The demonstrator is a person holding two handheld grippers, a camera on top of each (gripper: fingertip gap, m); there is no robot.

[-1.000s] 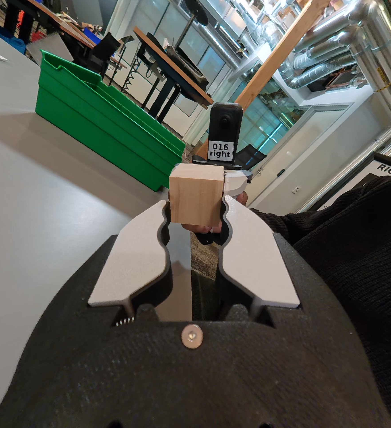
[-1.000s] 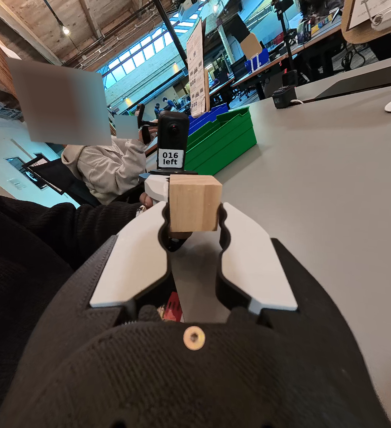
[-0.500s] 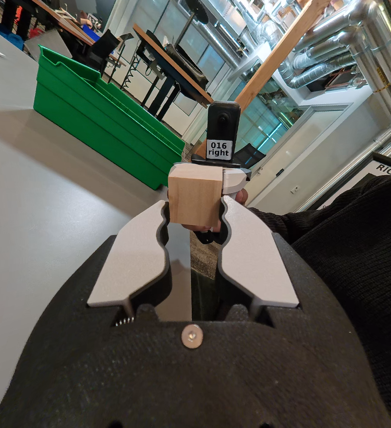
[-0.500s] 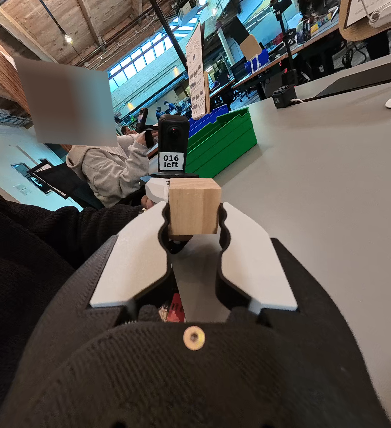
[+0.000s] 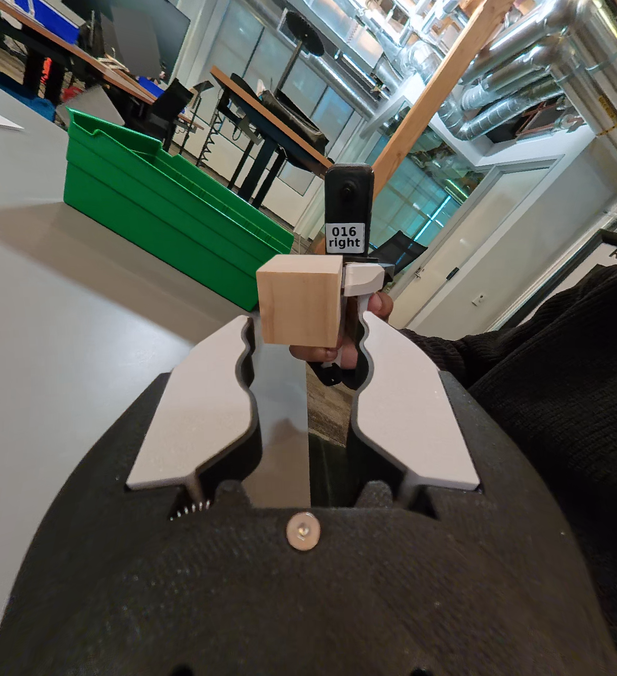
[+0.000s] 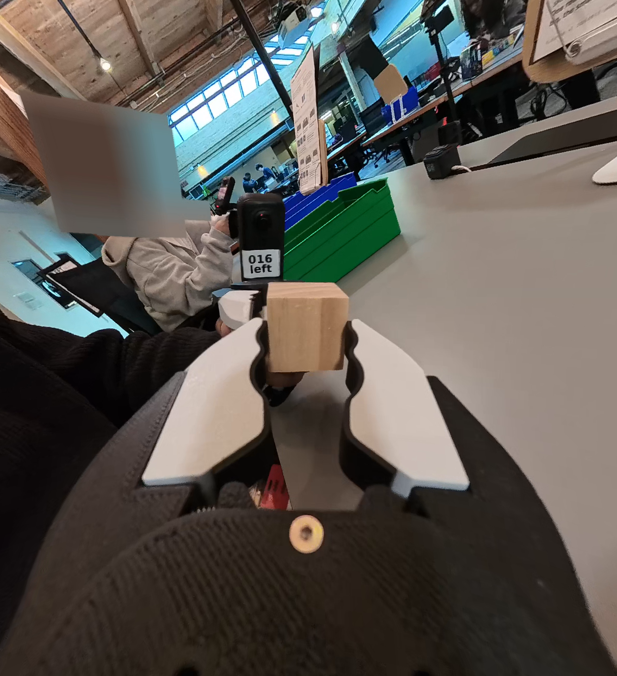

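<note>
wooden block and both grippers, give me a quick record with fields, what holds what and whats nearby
wooden block: off the table, clamped between the right gripper's fingers
right gripper: shut on the wooden block
left gripper: open, facing the right gripper, block at its tips with a clear gap to one finger
green bin: on the grey table, beyond both grippers, untouched
person in grey hoodie: seated in the background
</note>
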